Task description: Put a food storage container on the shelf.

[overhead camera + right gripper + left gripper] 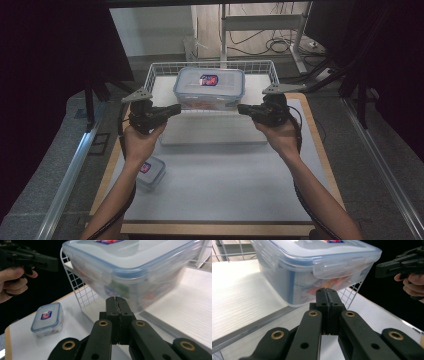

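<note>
My left gripper (172, 108) and right gripper (243, 108) flank the large clear container (209, 87) in the wire basket (162, 67). Both pairs of jaws are pressed together, gripping nothing.

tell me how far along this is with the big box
Done: both tools are shut, the left tool and the right tool, one at each end of the big lidded box. In hand: they flank it, gripping nothing. Left: the box sits in the wire basket; the small box lies untouched.

Clear glossy plastic container (209, 88)
</note>
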A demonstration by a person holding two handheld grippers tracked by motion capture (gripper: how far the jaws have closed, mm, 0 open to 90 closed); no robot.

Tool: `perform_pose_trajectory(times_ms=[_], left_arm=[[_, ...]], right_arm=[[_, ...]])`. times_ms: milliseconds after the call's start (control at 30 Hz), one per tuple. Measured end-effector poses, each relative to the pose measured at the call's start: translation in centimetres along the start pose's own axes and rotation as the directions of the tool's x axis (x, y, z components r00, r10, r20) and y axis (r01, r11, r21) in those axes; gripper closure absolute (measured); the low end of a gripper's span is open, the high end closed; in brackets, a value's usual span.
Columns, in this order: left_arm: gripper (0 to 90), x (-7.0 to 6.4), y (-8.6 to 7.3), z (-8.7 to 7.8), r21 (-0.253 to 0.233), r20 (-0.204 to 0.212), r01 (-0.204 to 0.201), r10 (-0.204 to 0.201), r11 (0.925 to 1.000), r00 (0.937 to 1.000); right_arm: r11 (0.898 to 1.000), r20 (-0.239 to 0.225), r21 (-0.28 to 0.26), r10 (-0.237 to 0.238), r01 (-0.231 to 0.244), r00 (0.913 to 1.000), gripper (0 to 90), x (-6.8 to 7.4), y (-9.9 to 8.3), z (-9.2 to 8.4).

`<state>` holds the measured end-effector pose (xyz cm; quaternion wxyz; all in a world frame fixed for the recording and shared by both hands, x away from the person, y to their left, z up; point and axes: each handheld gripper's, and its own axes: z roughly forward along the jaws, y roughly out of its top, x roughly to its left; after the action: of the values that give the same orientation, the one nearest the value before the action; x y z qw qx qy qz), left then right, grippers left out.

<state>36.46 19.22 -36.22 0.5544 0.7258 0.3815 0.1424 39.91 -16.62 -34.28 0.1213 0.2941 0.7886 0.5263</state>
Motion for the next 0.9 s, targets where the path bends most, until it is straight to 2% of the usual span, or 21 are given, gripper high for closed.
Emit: perform_pose_trajectory(times_ms=[233, 433, 600, 900], left_arm=[[89.6, 0.1, 0.7, 1.3, 0.019, -0.046, -0.004, 0.005, 0.9998, 0.9989], [89.6, 0.4, 1.2, 2.3, 0.036, -0.065, 0.002, 0.000, 0.9994, 0.9979], [89.6, 0.7, 1.7, 2.5, 0.037, -0.077, 0.000, 0.003, 0.9993, 0.9970], [89.5, 1.6, 2.0, 2.8, 0.045, -0.095, 0.029, -0.025, 0.9985, 0.9952]], right_arm=[[1.000, 0.002, 0.001, 0.007, -0.007, 1.0000, 89.9, -0.2, 0.3, 1.1], [1.000, 0.049, 0.008, -0.004, 0.004, 0.9988, 89.9, -0.7, 0.5, 1.6], [1.000, 0.062, 0.008, 0.013, -0.013, 0.9980, 89.9, -1.4, 0.8, 1.9], [0.999, 0.080, 0.013, 0.029, -0.030, 0.9964, 89.9, -2.0, 1.0, 2.6]])
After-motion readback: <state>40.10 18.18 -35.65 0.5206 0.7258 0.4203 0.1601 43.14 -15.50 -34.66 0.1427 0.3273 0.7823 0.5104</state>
